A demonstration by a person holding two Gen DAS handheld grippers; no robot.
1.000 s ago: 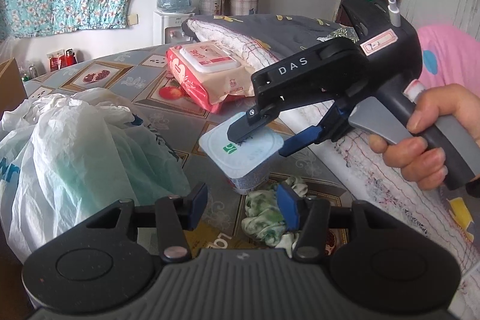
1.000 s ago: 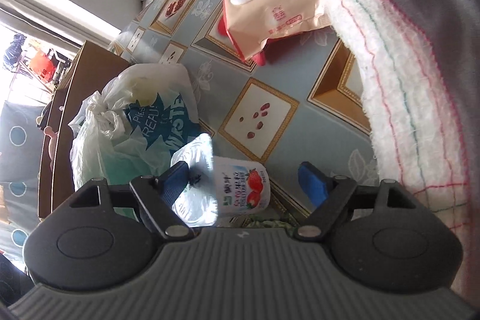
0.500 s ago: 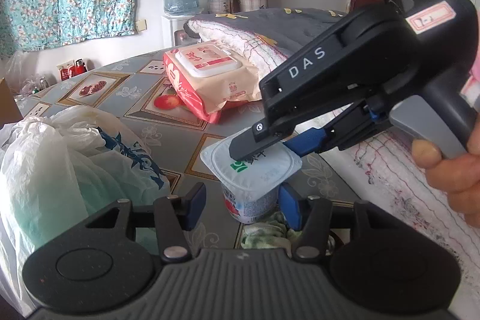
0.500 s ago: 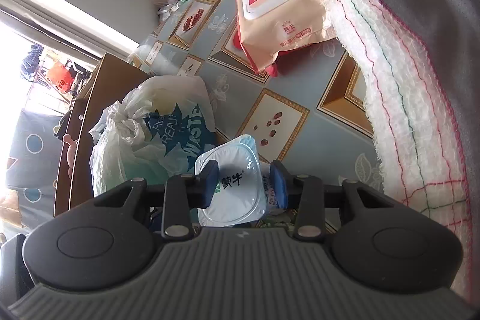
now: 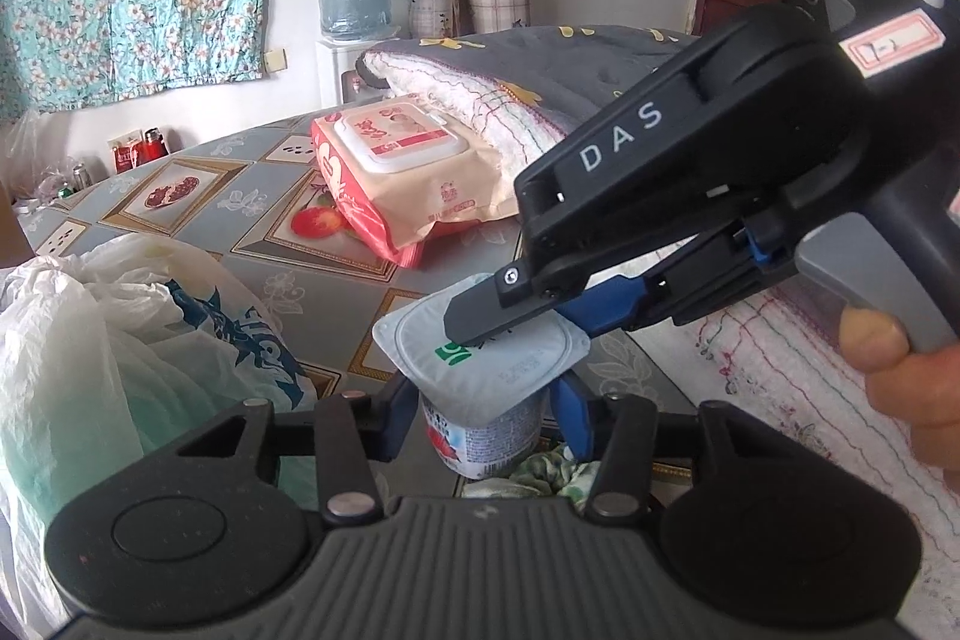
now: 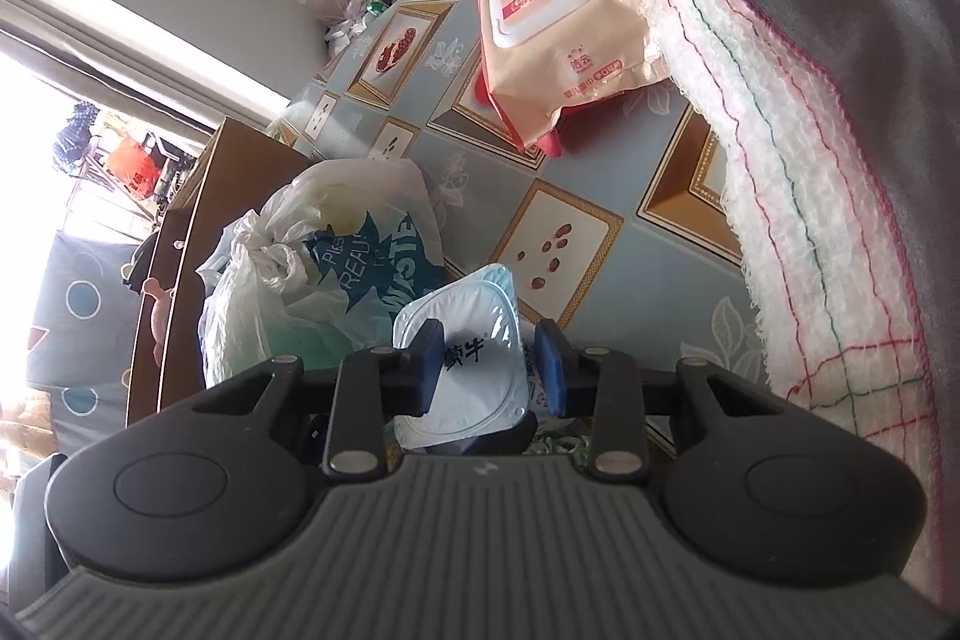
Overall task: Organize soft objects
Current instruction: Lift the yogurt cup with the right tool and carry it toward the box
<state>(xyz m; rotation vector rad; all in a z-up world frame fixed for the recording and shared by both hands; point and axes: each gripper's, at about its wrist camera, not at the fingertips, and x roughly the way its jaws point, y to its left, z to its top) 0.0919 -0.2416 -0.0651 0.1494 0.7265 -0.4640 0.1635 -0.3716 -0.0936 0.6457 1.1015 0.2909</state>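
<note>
A white yogurt cup with a foil lid and a strawberry label is lifted above the table. My right gripper is shut on the yogurt cup, one finger over the lid and one under its rim. In the left wrist view the right gripper comes in from the right. My left gripper stands around the cup's body, its blue pads close to the sides; contact cannot be told. A green-white cloth lies under the cup.
A pack of wet wipes lies on the patterned tablecloth behind the cup. A white plastic bag with blue print sits at the left. A folded grey and white blanket fills the right side.
My right gripper closed on the yogurt cup and lifted it. My left gripper moved forward until its fingers stand around the cup's body.
</note>
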